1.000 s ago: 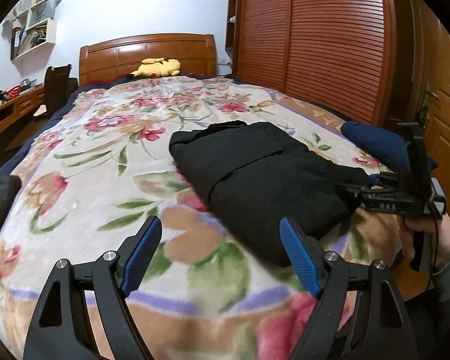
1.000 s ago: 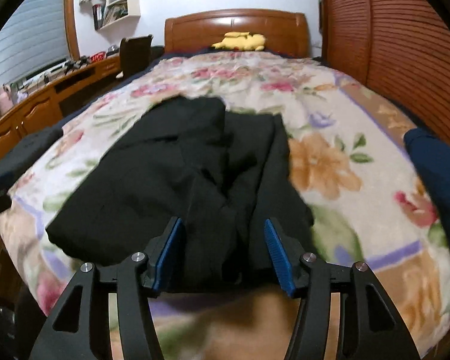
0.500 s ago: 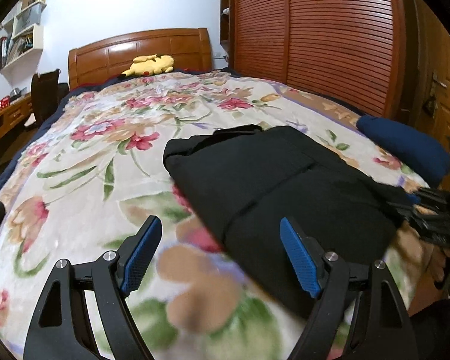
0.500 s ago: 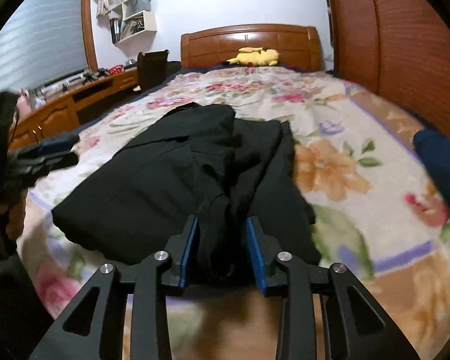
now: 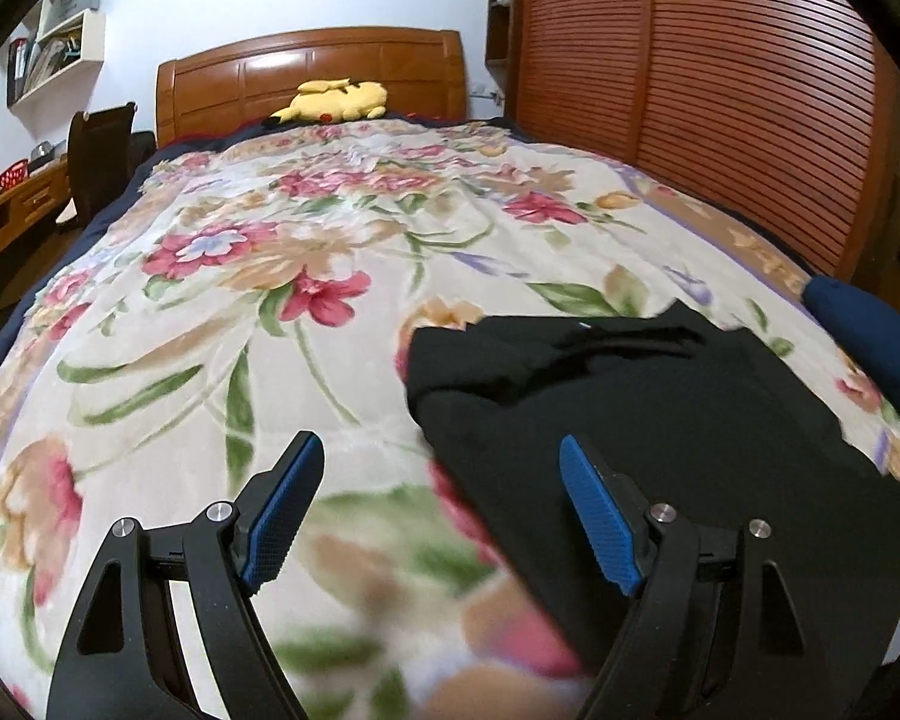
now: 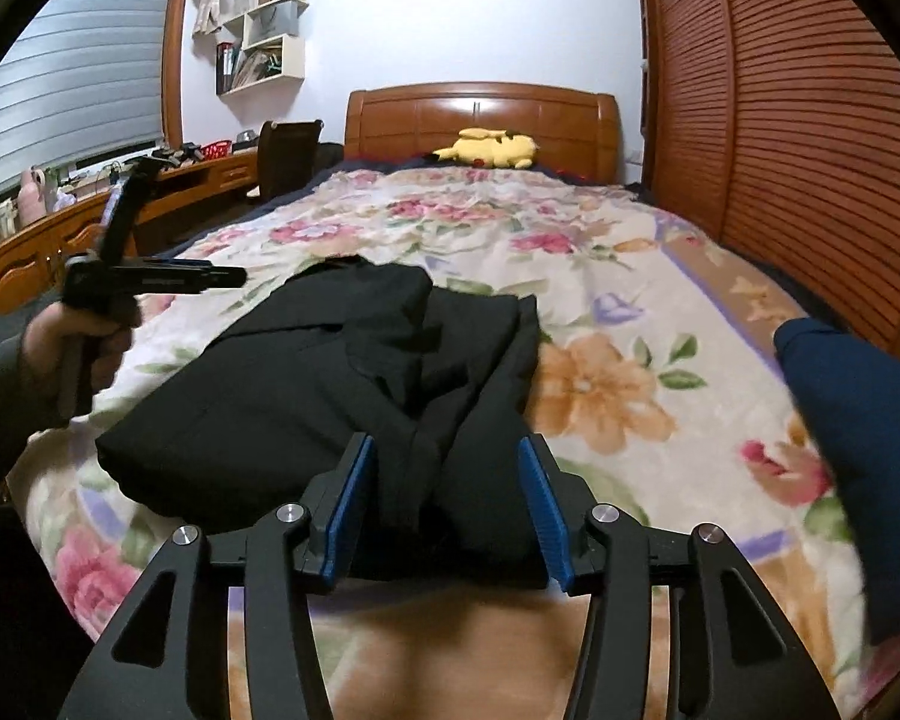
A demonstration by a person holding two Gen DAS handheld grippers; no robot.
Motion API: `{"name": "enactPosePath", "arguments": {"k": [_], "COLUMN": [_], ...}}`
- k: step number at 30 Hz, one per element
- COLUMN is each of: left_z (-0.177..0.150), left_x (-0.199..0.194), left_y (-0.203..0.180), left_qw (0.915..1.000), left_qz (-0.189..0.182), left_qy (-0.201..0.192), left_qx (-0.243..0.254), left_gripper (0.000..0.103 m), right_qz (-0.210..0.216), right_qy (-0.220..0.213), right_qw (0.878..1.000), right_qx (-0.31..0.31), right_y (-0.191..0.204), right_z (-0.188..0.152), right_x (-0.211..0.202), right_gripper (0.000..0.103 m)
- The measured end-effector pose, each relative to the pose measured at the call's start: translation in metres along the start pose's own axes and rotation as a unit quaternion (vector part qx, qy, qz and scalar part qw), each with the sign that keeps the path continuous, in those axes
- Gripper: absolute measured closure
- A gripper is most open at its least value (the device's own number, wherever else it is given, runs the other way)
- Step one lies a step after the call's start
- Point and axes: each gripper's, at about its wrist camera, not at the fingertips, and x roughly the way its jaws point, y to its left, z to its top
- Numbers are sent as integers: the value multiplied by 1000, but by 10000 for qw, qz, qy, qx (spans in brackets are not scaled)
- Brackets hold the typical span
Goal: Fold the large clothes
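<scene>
Loosely folded, one black garment [image 6: 330,384] of smooth matte cloth lay near the foot of a plush floral blanket [image 5: 306,276]. Both grippers had ribbed blue pads. The right gripper [image 6: 447,495] straddled a bunched edge, jaws apart; the left gripper [image 5: 441,504] gaped wide, empty.
</scene>
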Motion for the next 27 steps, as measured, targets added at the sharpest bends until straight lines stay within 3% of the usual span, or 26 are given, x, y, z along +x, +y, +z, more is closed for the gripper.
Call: {"name": "enactPosePath", "arguments": {"k": [12,17,27], "left_z": [15,12,7], "left_x": [65,77,88], "left_y": [23,19,10], "left_qw": [9987,9986,9973], "left_qz": [-43,-21,233], "left_qy": [398,466,649], "left_qx": [-307,-268,-237], "left_gripper": [21,21,21], "right_qz": [-185,-306,13], "right_qy": [22,346,940], "right_qw": [9997,9988,9947], "right_qx": [159,185,422], "right_y": [-21,-27,-28], "right_z": [0,-6,-13], "right_x": [-4,20,57], "right_gripper": [52,52,52]}}
